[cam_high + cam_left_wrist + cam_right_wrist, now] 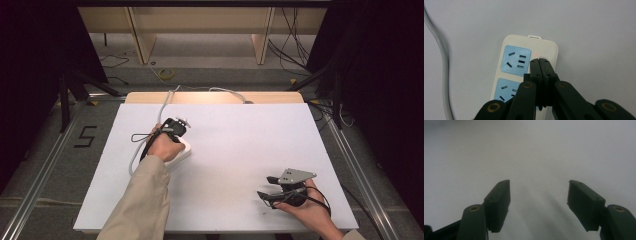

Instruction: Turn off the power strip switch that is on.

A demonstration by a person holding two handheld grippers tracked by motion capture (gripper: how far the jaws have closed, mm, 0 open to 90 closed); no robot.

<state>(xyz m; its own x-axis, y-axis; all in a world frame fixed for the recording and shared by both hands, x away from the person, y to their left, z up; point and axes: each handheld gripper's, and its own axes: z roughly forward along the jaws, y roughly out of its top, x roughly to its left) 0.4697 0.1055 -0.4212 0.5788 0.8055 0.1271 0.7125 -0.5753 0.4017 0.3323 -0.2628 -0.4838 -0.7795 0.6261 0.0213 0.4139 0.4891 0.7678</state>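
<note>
A white power strip (547,48) with two blue socket faces (515,60) lies on the white table (235,135). A small red light (537,54) glows near its round switch. My left gripper (539,60) is shut, its joined tips resting on that switch. In the high view the left gripper (176,126) sits over the strip (182,152), which the hand mostly hides. My right gripper (266,187) rests at the front right of the table, open, with nothing between its jaws. In the right gripper view the right gripper (539,195) points across bare white tabletop.
The strip's grey cable (441,57) curves along its left side and runs off the table's far edge (165,102). A wooden bench (200,20) and loose floor cables (295,45) lie beyond the table. Metal rails (45,165) flank both sides.
</note>
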